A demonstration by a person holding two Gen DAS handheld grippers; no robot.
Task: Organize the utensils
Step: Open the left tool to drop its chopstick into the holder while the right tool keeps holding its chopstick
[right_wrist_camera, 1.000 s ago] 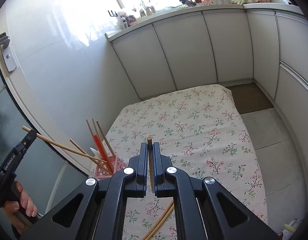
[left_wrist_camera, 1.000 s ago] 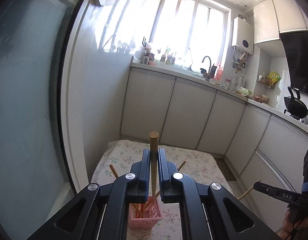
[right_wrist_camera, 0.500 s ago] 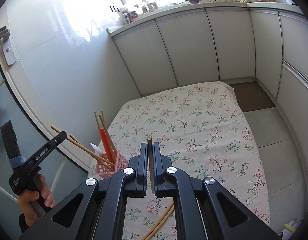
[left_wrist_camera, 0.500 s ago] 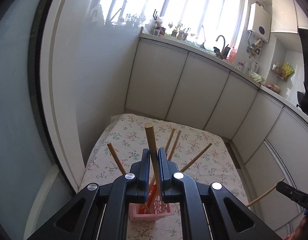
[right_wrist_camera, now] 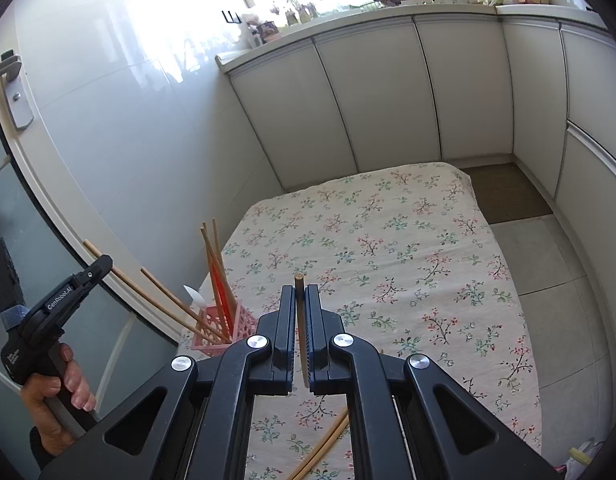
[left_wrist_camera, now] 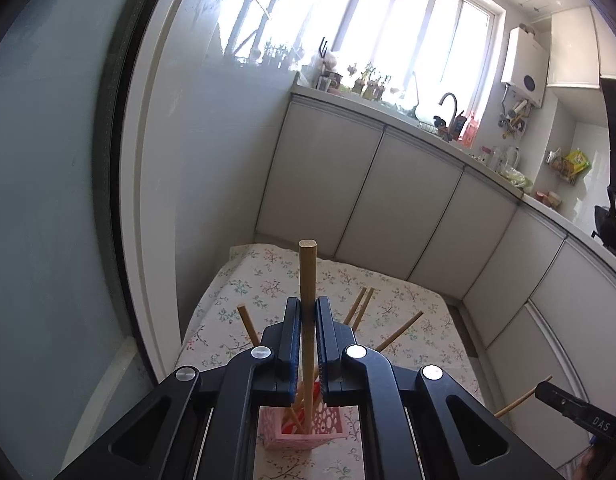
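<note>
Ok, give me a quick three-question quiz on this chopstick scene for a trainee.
1. True or false: the left gripper is shut on a chopstick.
2. What colour is the basket holding the chopsticks: A blue, B pink, C green?
3. Fill in: two loose chopsticks lie on the flowered ____ below the right gripper.

Key: 1 true, it stands over the basket. 2 B. 3 cloth.

At 12 o'clock from me, white cabinet doors [right_wrist_camera: 371, 100] run under a counter; a faucet [left_wrist_camera: 447, 100] and sunlit window [left_wrist_camera: 407, 36] stand above.
</note>
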